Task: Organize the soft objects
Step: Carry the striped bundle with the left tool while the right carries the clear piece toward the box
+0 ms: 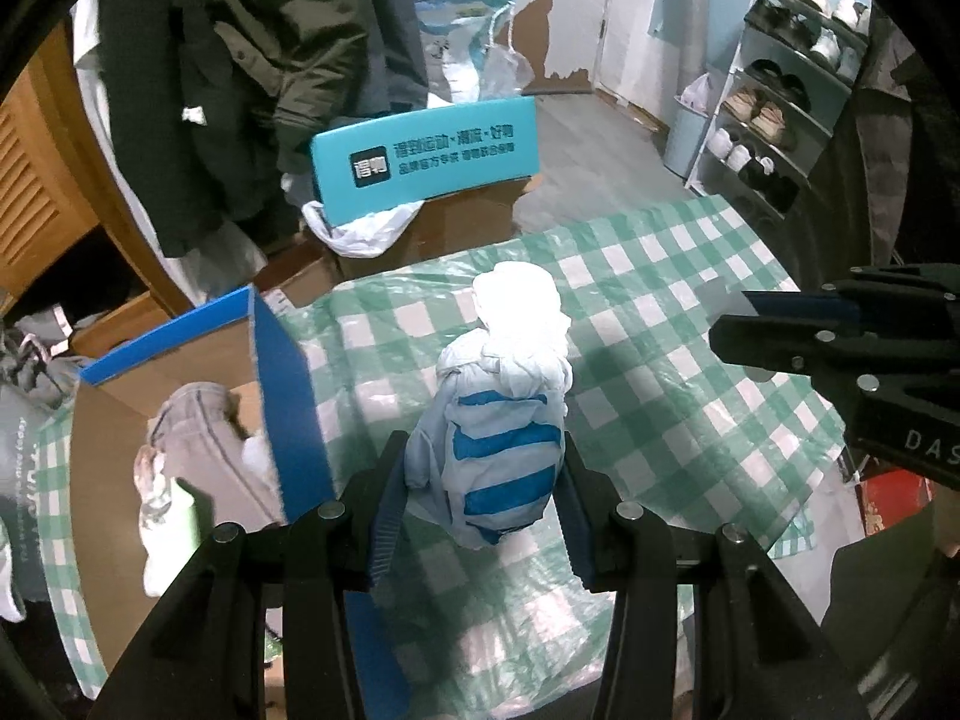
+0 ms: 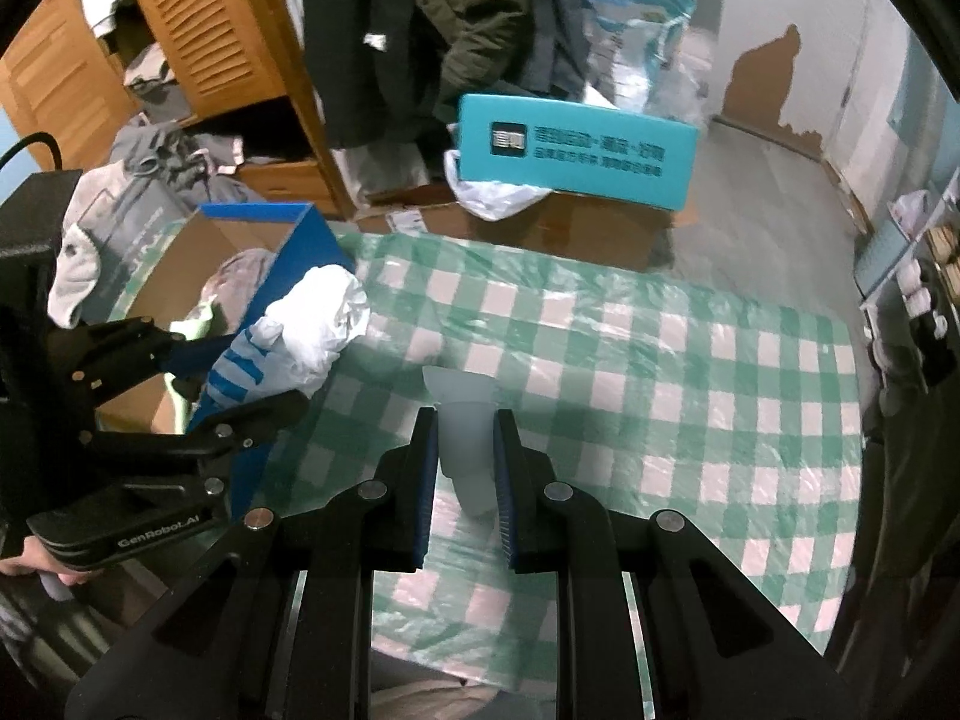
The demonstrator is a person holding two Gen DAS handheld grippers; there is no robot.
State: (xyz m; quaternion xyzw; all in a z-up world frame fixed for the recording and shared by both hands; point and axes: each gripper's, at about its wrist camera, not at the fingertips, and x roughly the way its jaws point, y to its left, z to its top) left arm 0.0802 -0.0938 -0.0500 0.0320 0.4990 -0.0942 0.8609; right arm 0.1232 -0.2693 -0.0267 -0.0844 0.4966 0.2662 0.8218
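At lower centre, the left gripper (image 1: pixel 480 480) jaws pinch a blue-striped pale bundle (image 1: pixel 504 438) whose underside is hidden, above the checked tabletop (image 1: pixel 660 360); the right gripper (image 2: pixel 465 456) jaws clamp a blurred whitish piece (image 2: pixel 462 420).

The plastic table cover (image 1: pixel 660 324) carries a green-and-white check pattern. The rolled cloth bundle (image 1: pixel 504 420) lying on it is pale blue with bright blue stripes, its far end white. Left of the bundle, the open cardboard box (image 1: pixel 288 396) is blue outside and brown inside. Beyond the bundle, the turquoise box (image 1: pixel 426 159) bears dark printed characters. Black gripper fingers (image 2: pixel 423 480) carry blue ribbed pads.
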